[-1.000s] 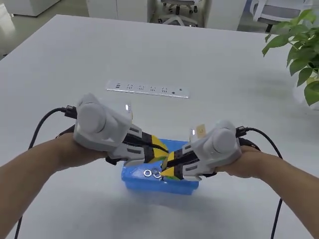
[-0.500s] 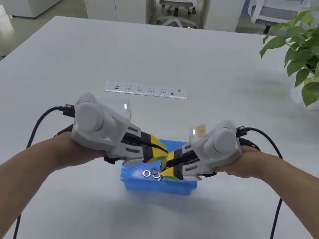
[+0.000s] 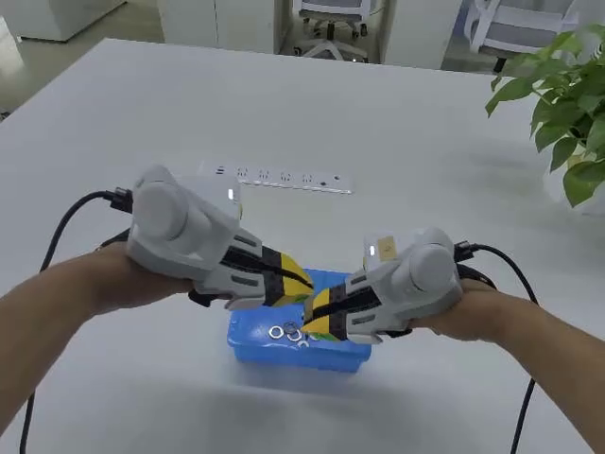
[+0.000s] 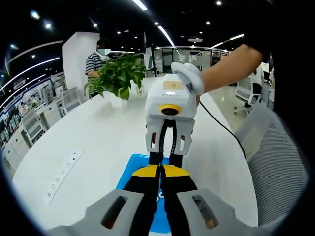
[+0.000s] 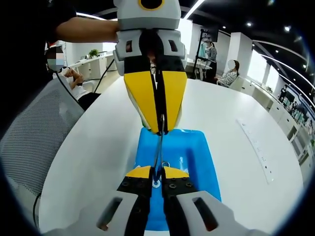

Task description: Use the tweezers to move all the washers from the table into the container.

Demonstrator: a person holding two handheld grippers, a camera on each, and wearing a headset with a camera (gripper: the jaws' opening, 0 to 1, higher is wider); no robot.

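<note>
A blue container (image 3: 284, 353) sits near the table's front edge with a few washers (image 3: 286, 332) in it. Both grippers meet tip to tip just above it. My left gripper (image 3: 301, 284) comes in from the left and my right gripper (image 3: 317, 312) from the right. In the right gripper view thin metal tweezers (image 5: 158, 150) run from the left gripper (image 5: 160, 129) down into my right gripper (image 5: 156, 176). Both pairs of jaws are pressed together on them. A washer (image 5: 165, 164) lies on the container floor (image 5: 192, 147). In the left gripper view my left gripper (image 4: 160, 170) faces the right gripper (image 4: 166, 156).
A white power strip (image 3: 274, 177) lies on the table beyond the container. A potted plant (image 3: 567, 113) stands at the right edge. Office chairs stand past the far edge. Cables trail from both grippers. Bare tabletop lies on all sides of the container.
The head camera has shifted a little. Both grippers stay joined over the container, with no clear move of the tweezers or washers.
</note>
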